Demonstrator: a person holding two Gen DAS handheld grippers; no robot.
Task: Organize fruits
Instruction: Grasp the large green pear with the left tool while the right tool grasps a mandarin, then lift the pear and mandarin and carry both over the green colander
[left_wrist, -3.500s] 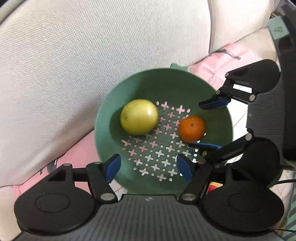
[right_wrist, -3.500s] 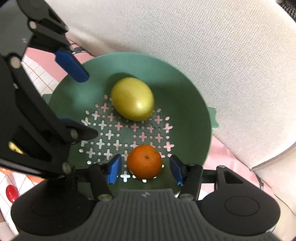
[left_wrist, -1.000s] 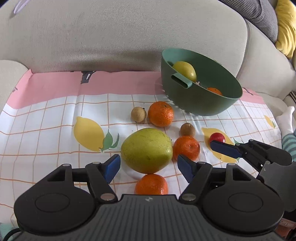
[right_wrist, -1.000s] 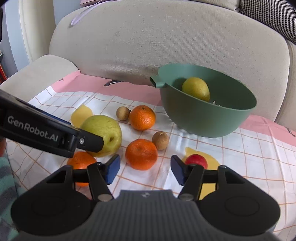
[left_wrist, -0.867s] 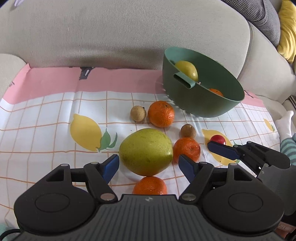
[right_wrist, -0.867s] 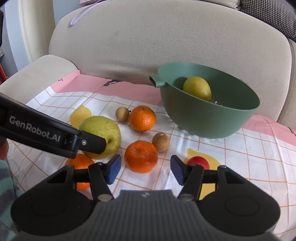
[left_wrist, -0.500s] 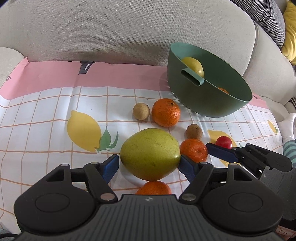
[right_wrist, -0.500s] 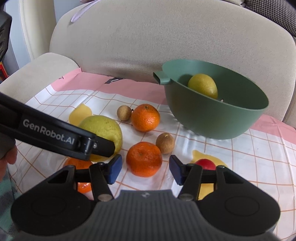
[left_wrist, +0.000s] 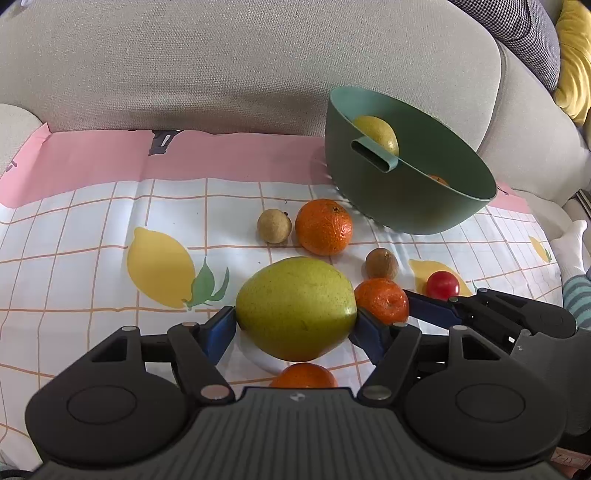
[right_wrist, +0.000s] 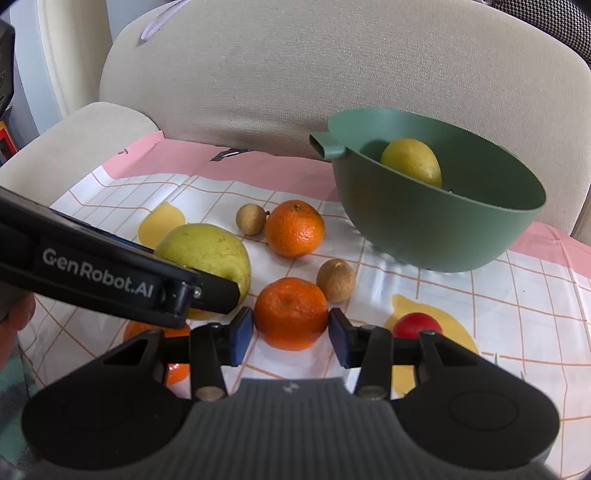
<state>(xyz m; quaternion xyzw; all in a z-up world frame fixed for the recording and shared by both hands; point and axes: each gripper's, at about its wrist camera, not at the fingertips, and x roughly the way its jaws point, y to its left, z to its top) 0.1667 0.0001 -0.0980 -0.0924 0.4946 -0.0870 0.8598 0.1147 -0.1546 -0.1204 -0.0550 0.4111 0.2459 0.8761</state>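
Both grippers have dropped from over the bowl to the loose fruit on the cloth, and over the last second each has closed in on its own piece. From its own camera, the left gripper (left_wrist: 295, 328) now brackets the big green pear (left_wrist: 295, 308), blue pads (left_wrist: 221, 329) spread wide and sitting right at the fruit's two sides; whether they press it yet I cannot tell, and the pear looks to be resting on the cloth. From the right wrist view, the right gripper (right_wrist: 291, 334) frames a tangerine (right_wrist: 291, 313) the same way — pads just beside its skin, jaws open about the fruit's width, nothing lifted.

The green bowl (left_wrist: 406, 206) stands at the far right of the checked cloth (left_wrist: 92, 221), against the sofa back, with a lemon (left_wrist: 376, 133) and a sliver of orange fruit inside. Loose on the cloth are another tangerine (left_wrist: 323, 227), two small brown fruits (left_wrist: 274, 226) (left_wrist: 381, 263), a red tomato (left_wrist: 442, 285) and an orange (left_wrist: 303, 374) partly hidden under the left gripper.

By my reading, the step in hand is the grasp. Next would be squeezing — gently on the pear, which is wide and probably heavy, so it may slip or roll — then lifting clear of the neighbours and carrying over the bowl's rim.
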